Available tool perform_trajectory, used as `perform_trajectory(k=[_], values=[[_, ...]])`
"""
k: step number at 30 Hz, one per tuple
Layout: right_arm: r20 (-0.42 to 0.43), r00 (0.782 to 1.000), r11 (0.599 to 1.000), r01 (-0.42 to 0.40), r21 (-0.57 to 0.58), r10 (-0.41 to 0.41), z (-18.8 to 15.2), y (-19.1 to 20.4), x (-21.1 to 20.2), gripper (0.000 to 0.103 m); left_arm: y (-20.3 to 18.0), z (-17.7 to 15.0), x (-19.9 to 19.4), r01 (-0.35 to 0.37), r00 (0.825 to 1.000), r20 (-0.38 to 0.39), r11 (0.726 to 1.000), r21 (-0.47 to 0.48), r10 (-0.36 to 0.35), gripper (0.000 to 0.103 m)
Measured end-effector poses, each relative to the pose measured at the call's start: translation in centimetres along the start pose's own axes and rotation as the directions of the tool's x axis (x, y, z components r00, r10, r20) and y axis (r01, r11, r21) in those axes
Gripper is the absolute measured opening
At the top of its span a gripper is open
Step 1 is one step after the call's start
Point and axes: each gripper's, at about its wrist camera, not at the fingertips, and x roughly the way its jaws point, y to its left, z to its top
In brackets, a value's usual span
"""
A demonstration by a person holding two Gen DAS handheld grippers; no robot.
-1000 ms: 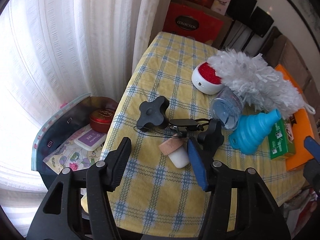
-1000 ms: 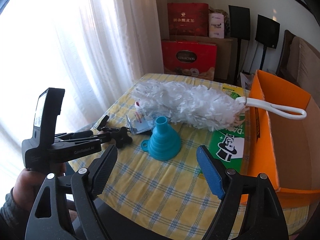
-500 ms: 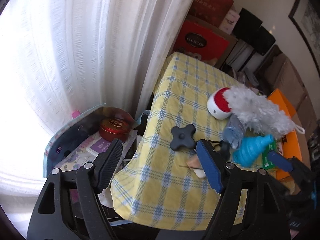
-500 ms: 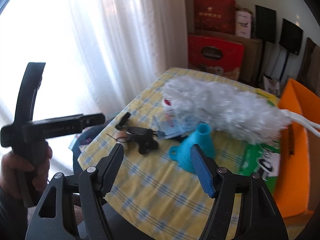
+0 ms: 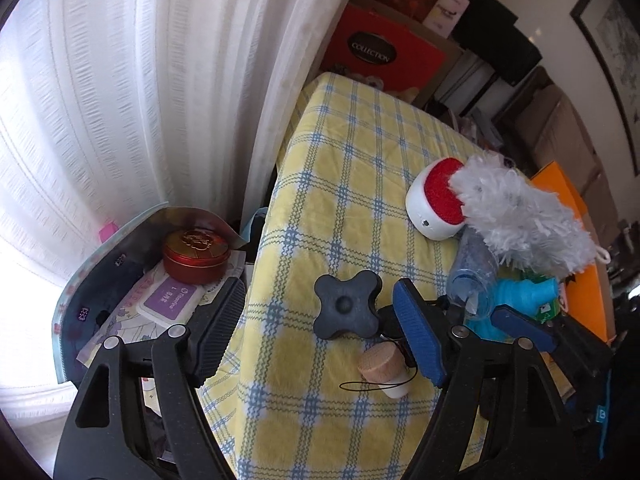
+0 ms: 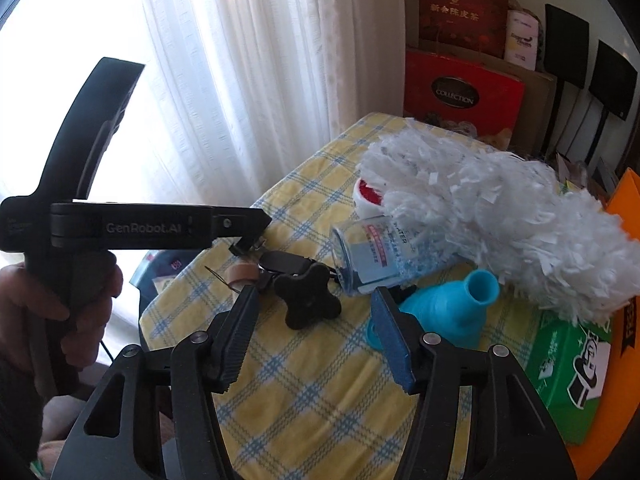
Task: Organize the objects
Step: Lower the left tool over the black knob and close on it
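Here, a table covered in a yellow-and-blue checked cloth [image 5: 348, 184] is seen from both wrist views, with several things gathered toward its 3 o'clock side in the left wrist view. The left gripper [image 5: 320, 320] is held with its jaws apart and nothing between the pads; it hangs over the near table edge. A black cross-shaped knob [image 5: 346, 311] lies at the centre, with a small cork-topped stopper [image 5: 380, 364] just beside it at 5 o'clock. A white holder with a red pad [image 5: 438, 210] sits at 2 o'clock, touched by a white fluffy duster [image 5: 520, 216]. A clear plastic bottle [image 5: 474, 272] lies on its side under the duster, next to a blue funnel [image 5: 524, 292].

The right gripper [image 6: 316, 340] has just been closing, yet its jaws remain parted and empty, the knob [image 6: 306, 300] lying beyond them. The funnel [image 6: 456, 308] lies at 3 o'clock, the orange box [image 6: 624, 320] farther right. A hand [image 6: 68, 300] grips the left tool's handle at 9 o'clock.
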Motion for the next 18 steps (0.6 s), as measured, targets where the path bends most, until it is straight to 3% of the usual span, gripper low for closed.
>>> perform_trajectory(k=[13,16,18], values=[[-0.026,1.0,0.999,-0.006,-0.045,0.005,0.0,1.4,1.9,0.061,-0.9,-0.3,1.6,-0.011,1.0,-0.029,0.999,0.039,0.012,0.066],[-0.037,0.999,0.999,-0.009,-0.04,0.007,0.0,1.3,2.5,0.049,-1.0,-0.4,1.7,-0.017,1.0,-0.023,0.999,0.045,0.018,0.065],[-0.043,0.999,0.999,-0.031,-0.028,0.03,-0.1,1.1,2.6,0.038,-0.8,-0.4,1.7,-0.027,0.999,-0.022,0.999,0.045,0.028,0.057]])
